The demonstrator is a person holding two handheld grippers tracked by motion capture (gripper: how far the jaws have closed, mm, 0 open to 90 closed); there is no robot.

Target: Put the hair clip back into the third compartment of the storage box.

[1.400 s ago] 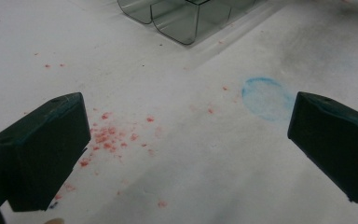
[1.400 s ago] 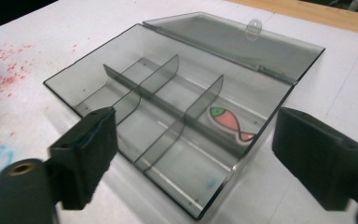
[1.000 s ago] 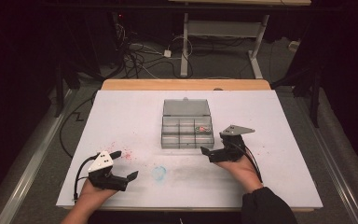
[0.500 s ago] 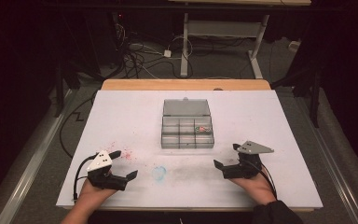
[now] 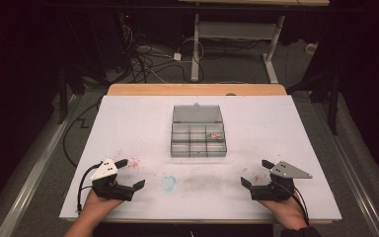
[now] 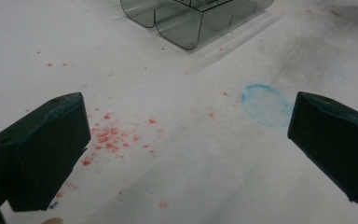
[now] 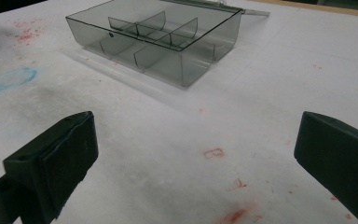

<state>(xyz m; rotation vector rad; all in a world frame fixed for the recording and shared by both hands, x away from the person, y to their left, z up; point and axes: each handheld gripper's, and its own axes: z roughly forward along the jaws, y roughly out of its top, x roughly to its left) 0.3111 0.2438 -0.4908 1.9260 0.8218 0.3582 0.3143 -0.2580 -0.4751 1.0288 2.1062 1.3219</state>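
Note:
A clear grey compartment box point(image 5: 198, 137) stands at the middle of the white table point(image 5: 128, 123), lid open toward the far side; a small red and green item point(image 5: 211, 136) lies in one right-hand compartment. My left gripper point(image 5: 131, 175) rests near the front left edge, jaws wide apart and empty. My right gripper point(image 5: 255, 174) rests near the front right edge, also open and empty. The box's corner point(image 6: 186, 28) shows at the top of the left gripper view, and the whole box point(image 7: 158, 39) lies ahead in the right gripper view.
Red specks point(image 5: 133, 162) and a blue ring stain point(image 5: 168, 183) mark the table's front half. A wooden strip point(image 5: 197, 89) runs along the far edge. Cables point(image 5: 148, 59) and desk legs point(image 5: 195, 44) lie on the floor beyond.
My right gripper has drawn back from beside the box to the front right edge of the table. The left gripper has stayed in place.

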